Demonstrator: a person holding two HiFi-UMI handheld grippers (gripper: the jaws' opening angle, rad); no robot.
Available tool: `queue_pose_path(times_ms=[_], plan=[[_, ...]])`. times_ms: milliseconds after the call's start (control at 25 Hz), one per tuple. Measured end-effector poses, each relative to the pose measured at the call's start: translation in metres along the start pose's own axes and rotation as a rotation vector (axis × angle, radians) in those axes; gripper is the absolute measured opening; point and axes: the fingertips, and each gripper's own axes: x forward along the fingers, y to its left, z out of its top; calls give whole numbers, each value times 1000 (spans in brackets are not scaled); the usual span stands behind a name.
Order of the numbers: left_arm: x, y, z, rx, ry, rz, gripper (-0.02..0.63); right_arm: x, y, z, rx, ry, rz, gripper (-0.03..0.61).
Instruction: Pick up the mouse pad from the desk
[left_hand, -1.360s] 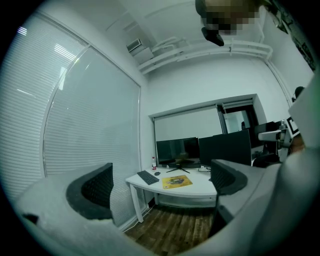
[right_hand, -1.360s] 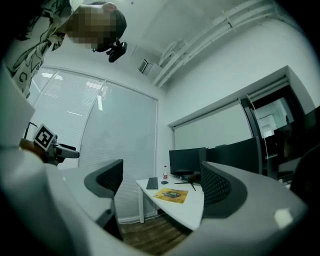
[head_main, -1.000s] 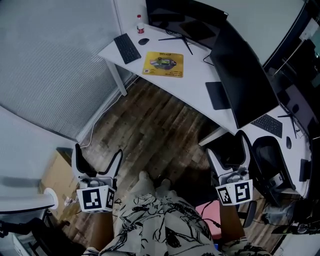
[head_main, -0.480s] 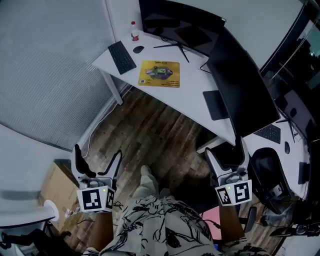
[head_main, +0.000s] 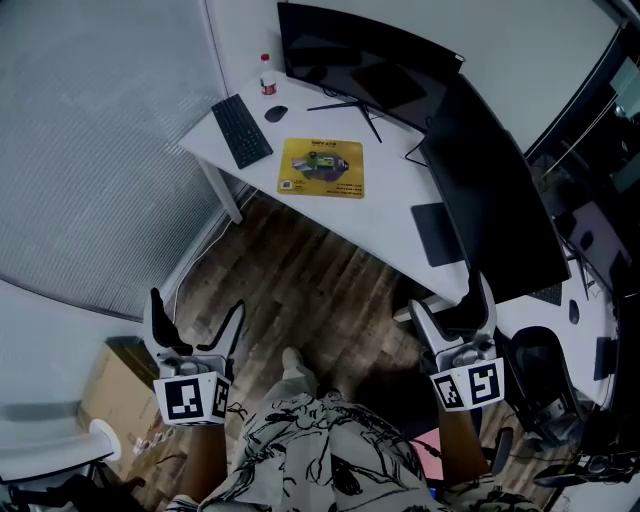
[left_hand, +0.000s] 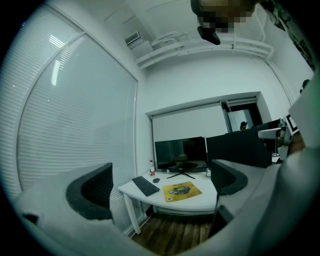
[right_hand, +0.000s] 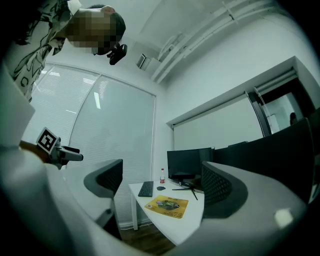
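The yellow mouse pad (head_main: 321, 168) is seen lying flat on the white surface (head_main: 395, 205), near its front edge, with its long side running across the head view. It is placed well ahead of both claws, beyond a stretch of wooden floor (head_main: 300, 285), and roughly midway between them, so neither is judged clearly nearer. The left claw (head_main: 197, 318) and the right claw (head_main: 452, 308) are held with jaws wide apart and nothing between them. A keyboard (head_main: 241, 131) is set just left of the pad, a mouse (head_main: 276, 114) and a monitor (head_main: 360, 65) behind it; the pad's near edge is left unobstructed.
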Motion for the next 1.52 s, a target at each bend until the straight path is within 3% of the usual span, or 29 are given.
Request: queue_pose_path(times_ms=[600, 880, 1160, 1520], plan=[[93, 59, 3, -35, -37, -89, 600, 89, 9, 4, -40, -21, -65, 482], [124, 69, -12, -30, -2, -127, 600, 105, 10, -12, -45, 18, -104, 479], [161, 69, -25, -26, 29, -134, 600, 128, -15, -24, -44, 34, -143, 480], [238, 60, -18, -9, 43, -135, 601, 202, -60, -33, -24, 30, -117, 480]])
